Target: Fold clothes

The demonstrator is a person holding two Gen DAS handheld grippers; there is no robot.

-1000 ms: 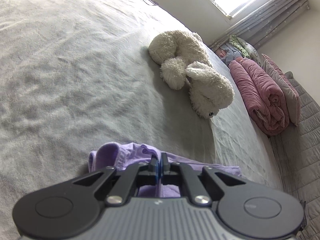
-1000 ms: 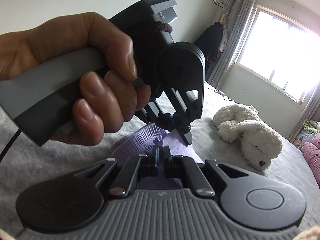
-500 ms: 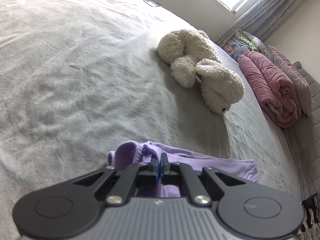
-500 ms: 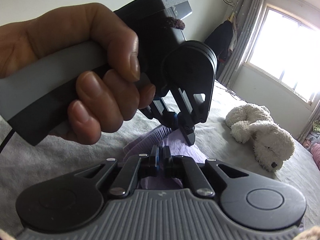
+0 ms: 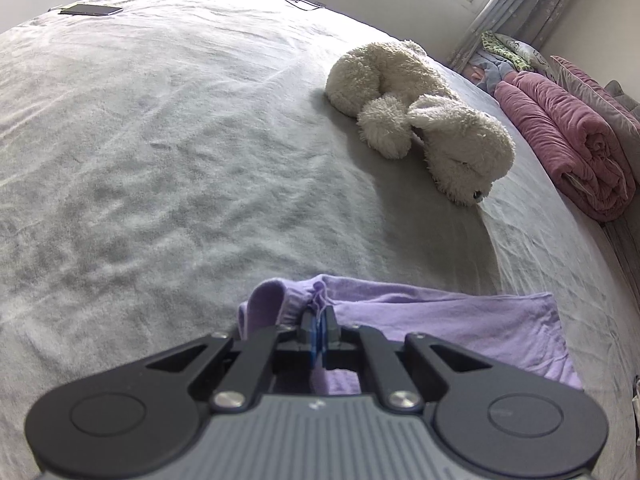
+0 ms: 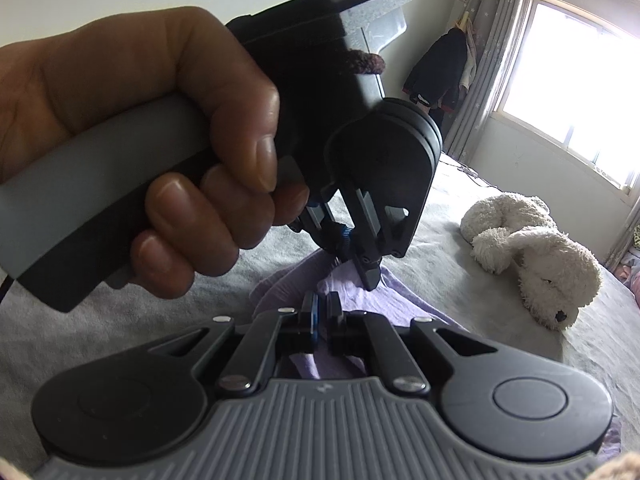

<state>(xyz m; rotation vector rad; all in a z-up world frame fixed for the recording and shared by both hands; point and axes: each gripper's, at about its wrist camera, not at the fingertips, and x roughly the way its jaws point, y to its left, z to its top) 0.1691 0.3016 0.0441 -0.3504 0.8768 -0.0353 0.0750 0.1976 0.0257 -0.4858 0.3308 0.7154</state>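
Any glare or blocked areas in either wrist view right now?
Right wrist view: window blown out, and the left hand gripping its tool fills the upper left, dark against the light. Left wrist view: evenly lit, plush dog casts a soft shadow, fisheye bends the bed.

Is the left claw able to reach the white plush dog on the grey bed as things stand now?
Probably not at once. The left claw is shut on the lilac cotton garment, so it must let go first. Beyond that, only bare grey bed sheet lies between it and the white plush dog.
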